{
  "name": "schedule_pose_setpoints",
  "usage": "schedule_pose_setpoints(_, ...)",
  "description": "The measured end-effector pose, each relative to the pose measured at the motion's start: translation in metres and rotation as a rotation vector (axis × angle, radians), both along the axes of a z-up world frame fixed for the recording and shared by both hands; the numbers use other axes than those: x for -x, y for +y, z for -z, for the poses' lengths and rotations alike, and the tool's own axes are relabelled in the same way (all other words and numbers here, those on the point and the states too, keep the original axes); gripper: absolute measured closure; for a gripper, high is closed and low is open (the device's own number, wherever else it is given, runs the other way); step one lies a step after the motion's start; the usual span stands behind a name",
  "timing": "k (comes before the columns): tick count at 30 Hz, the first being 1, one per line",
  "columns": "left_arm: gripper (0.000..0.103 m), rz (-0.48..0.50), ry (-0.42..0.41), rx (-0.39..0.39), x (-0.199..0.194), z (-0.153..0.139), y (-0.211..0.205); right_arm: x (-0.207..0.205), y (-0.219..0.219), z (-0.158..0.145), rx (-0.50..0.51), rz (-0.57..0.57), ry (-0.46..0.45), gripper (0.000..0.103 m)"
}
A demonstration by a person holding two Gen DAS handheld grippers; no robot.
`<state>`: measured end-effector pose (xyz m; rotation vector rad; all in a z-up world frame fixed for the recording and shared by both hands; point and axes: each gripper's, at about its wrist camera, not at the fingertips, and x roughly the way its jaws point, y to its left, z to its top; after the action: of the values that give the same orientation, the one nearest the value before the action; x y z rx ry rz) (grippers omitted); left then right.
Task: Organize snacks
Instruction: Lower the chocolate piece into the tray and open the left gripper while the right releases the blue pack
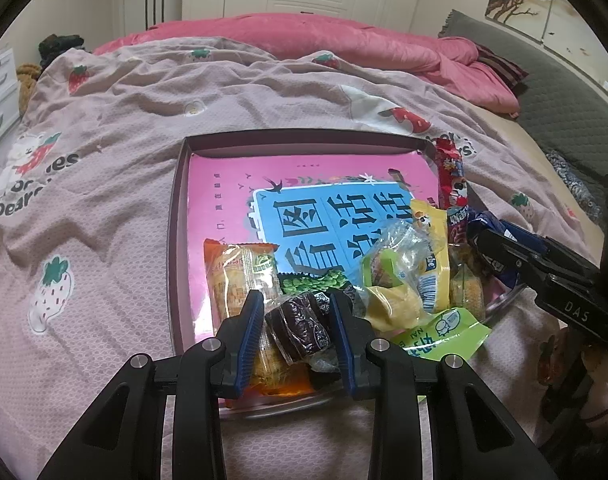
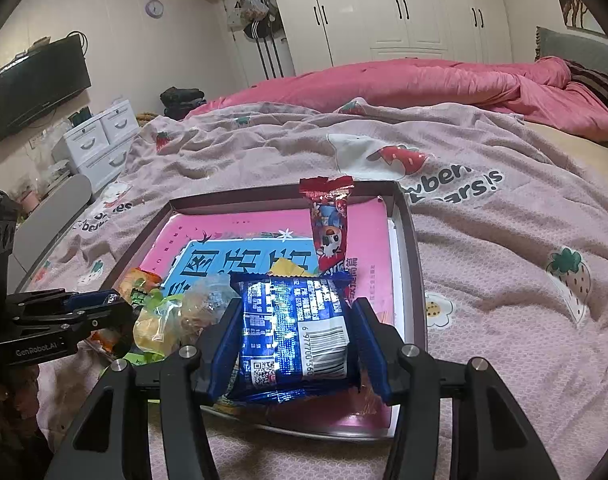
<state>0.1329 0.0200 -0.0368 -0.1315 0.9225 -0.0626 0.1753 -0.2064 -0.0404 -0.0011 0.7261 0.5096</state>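
Left tool [image 1: 297, 322] clamps dark round snack [image 1: 299, 326]; right tool [image 2: 293, 344] level, clamps blue packet [image 2: 291, 332] above tray [image 2: 410, 240].

The left gripper [image 1: 297, 322] has its jaws closed on a dark wrapped cake [image 1: 299, 326], above the orange packet [image 1: 239, 276] in the tray [image 1: 175, 216].

One tray [image 1: 179, 184], two tongs, roughly nine snack packets.

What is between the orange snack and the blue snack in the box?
A yellow packet, shown in the left wrist view, between the orange snack and blue snack.
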Motion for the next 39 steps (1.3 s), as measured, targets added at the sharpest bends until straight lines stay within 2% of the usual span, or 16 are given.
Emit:
schedule_pose_setpoints(8,0.067,-0.001,0.004,0.009,0.0,0.0,0.0,0.002,0.0,-0.001,0.002,0.002,0.004,0.049)
schedule_pose_setpoints(14,0.055,-0.008,0.007,0.017,0.001,-0.001,0.001,0.003,-0.001,-0.002,0.0,0.005,-0.002,0.048)
schedule_pose_setpoints(21,0.048,-0.007,-0.006,0.006,0.004,-0.006,-0.001,0.006,-0.007,-0.007,-0.011,0.023,-0.017,0.047)
schedule_pose_setpoints(26,0.037,-0.017,-0.02,0.0,0.008,-0.014,-0.001,0.01,-0.01,-0.013,-0.015,0.042,-0.032,0.045)
schedule_pose_setpoints(39,0.028,-0.037,-0.053,-0.015,0.034,-0.039,-0.008,0.046,-0.015,-0.038,-0.033,0.055,-0.078,0.038)
